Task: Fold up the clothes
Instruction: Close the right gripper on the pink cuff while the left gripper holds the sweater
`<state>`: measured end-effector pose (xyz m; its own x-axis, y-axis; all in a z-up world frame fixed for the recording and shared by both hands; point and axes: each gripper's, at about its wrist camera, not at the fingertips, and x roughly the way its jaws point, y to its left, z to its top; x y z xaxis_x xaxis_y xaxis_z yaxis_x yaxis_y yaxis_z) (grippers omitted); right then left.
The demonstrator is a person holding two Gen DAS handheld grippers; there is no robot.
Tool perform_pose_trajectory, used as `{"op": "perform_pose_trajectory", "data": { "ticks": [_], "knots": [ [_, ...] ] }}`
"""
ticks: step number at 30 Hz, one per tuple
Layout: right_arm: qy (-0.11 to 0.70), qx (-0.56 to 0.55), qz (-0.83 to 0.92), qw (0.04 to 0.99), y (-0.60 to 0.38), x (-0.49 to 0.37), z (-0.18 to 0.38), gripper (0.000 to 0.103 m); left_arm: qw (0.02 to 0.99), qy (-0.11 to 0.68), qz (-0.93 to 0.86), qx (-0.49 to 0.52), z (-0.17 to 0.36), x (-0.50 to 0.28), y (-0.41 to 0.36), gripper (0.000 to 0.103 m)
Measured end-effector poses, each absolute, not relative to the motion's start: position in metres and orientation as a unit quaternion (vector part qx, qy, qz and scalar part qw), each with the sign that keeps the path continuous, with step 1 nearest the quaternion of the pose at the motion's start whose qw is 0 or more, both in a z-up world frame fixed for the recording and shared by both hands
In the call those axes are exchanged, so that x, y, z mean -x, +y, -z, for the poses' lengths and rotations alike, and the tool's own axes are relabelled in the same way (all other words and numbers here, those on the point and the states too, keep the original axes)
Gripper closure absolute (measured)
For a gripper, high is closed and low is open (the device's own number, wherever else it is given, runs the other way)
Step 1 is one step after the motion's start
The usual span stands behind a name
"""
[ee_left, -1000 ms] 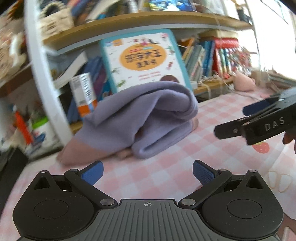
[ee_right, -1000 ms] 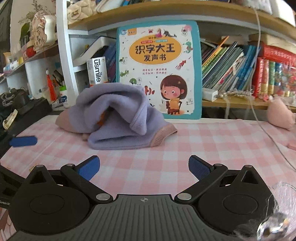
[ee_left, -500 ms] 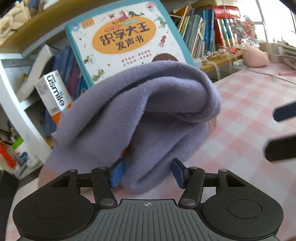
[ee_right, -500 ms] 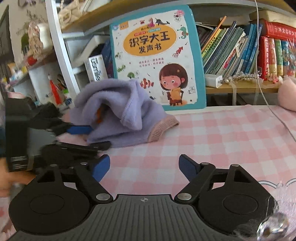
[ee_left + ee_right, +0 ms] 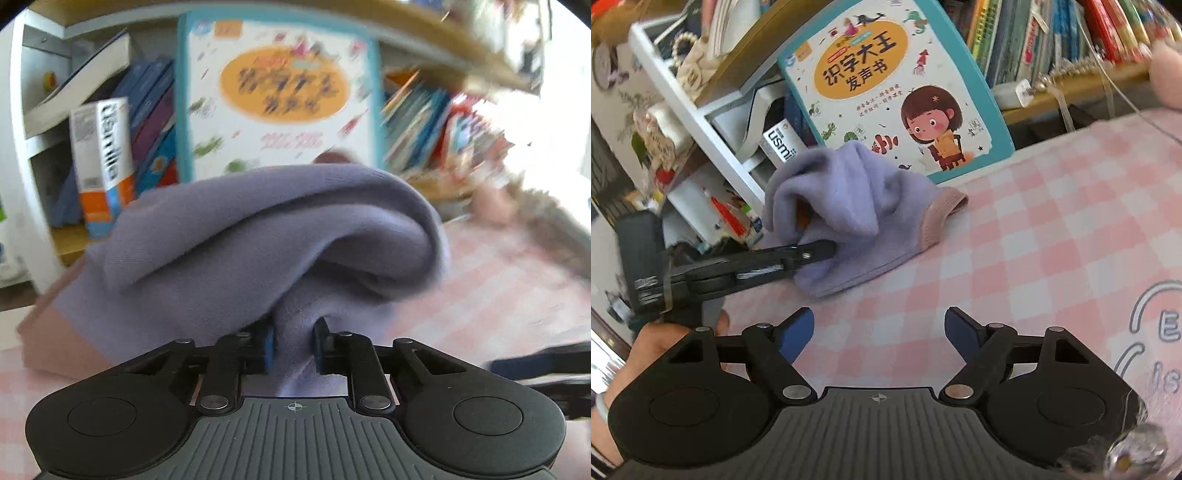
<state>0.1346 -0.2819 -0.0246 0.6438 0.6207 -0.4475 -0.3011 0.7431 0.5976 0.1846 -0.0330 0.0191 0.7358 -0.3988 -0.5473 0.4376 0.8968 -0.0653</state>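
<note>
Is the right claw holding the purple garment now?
No, the right claw is open above the checked cloth, apart from the purple garment.

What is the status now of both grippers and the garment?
Left gripper just closed, pinching the purple garment. Right gripper open, empty, over the pink checked cloth. Garment crumpled. Nothing in the way.

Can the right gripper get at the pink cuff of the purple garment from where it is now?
Probably yes: the right gripper is open over bare checked cloth, and nothing lies between it and the pink cuff. The left gripper grips the garment's other side.
</note>
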Motion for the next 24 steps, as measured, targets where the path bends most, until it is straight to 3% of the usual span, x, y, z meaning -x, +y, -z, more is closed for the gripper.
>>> {"op": "perform_pose_trajectory", "data": {
  "ticks": [7,17,24],
  "knots": [
    [0.338,-0.33,-0.299,0.829,-0.29,-0.138,0.03,0.025,0.919,0.215,0.33,0.036,-0.073,-0.135,-0.042,0.087],
    [0.341,-0.459,-0.349,0.742,-0.299,-0.143,0.044,0.025,0.91,0.217,0.327,0.134,-0.064,-0.122,-0.017,0.088],
    [0.344,-0.459,-0.401,0.714,-0.279,-0.138,0.039,0.025,0.893,0.222,0.33,0.209,-0.062,-0.121,0.013,0.088]
  ]
}}
